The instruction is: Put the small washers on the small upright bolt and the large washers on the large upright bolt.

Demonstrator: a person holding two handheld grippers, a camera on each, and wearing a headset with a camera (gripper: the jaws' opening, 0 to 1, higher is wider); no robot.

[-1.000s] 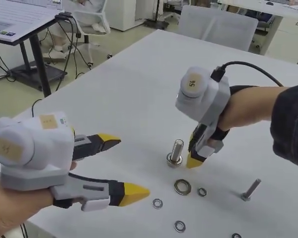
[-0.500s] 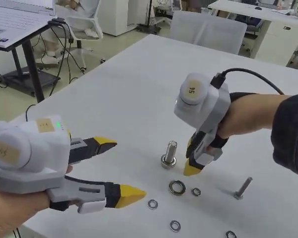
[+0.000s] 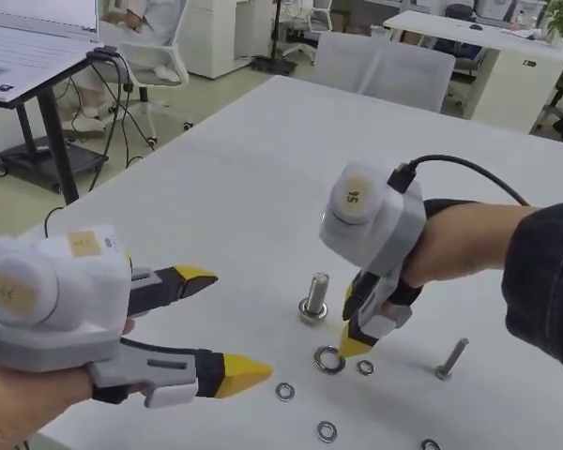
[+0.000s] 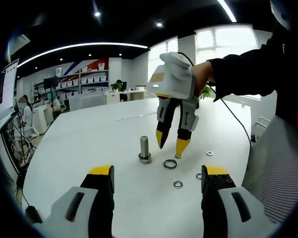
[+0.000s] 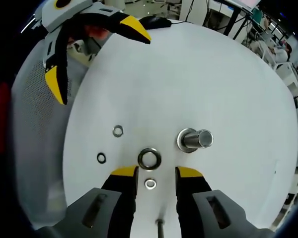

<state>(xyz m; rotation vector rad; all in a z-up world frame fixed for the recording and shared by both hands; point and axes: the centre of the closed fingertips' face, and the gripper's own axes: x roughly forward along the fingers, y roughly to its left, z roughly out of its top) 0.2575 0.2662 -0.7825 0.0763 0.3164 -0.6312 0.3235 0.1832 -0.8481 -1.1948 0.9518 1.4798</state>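
Head view: the right gripper (image 3: pixel 353 326) has come down from beside the big bolt (image 3: pixel 312 296) to the counter (image 3: pixel 263 169) just in front of it, with its tips by the large washer (image 3: pixel 328 359). The left gripper (image 3: pixel 227 323) hangs well left of the big bolt as before, jaws wide apart and empty. The count is one big bolt upright, one small bolt (image 3: pixel 449 359) lying flat to its right, one large washer and four small washers (image 3: pixel 284 391). The collar at the big bolt's foot may be another washer, but it is too blurred to tell.

Left gripper view: the right gripper's tips stand just right of the big bolt.

Right gripper view: its jaws are a little apart and clamp nothing. One small washer lies between them, and the large washer lies just beyond, toward the big bolt.
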